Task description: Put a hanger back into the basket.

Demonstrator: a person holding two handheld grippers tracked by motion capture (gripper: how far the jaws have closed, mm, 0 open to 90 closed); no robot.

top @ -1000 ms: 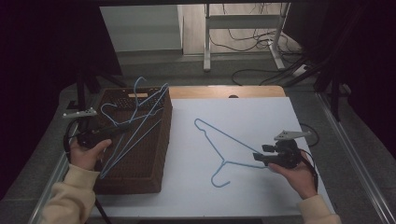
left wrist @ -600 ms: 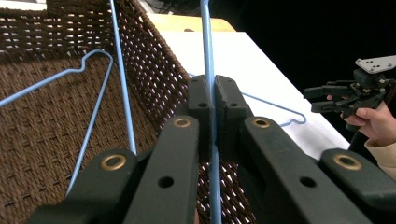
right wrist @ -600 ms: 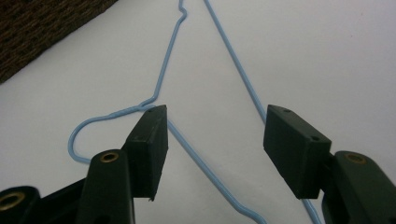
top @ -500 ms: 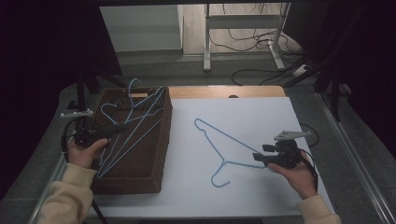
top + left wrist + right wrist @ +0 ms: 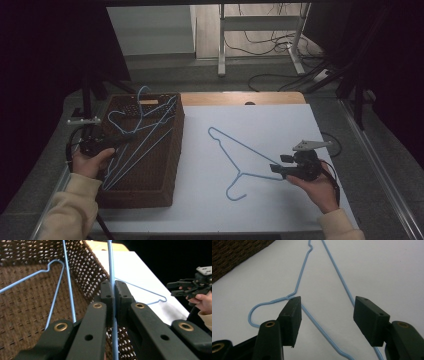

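My left gripper point(image 5: 127, 138) is over the brown wicker basket point(image 5: 170, 165), shut on the wire of a blue hanger point(image 5: 150, 132). In the left gripper view the wire point(image 5: 110, 262) runs straight up between the closed jaws of my left gripper point(image 5: 114, 285), and another blue hanger point(image 5: 53, 285) lies on the basket floor point(image 5: 25, 315). A single blue hanger point(image 5: 235, 150) lies flat on the white table. My right gripper point(image 5: 274, 169) sits at its lower right arm, open. In the right gripper view the open right gripper point(image 5: 327, 307) straddles the hanger's two arms point(image 5: 302, 272) without pressing on them.
The white table top point(image 5: 270, 120) spreads to the right of the basket. A wooden strip point(image 5: 240, 98) runs along its far edge. Metal frame rails point(image 5: 380, 165) border the right side. The basket's corner point(image 5: 232, 255) appears at the top left of the right gripper view.
My left gripper has sunk a little and shifted slightly left with its hanger, and the hangers in the basket moved with it. The right gripper has stayed in place.
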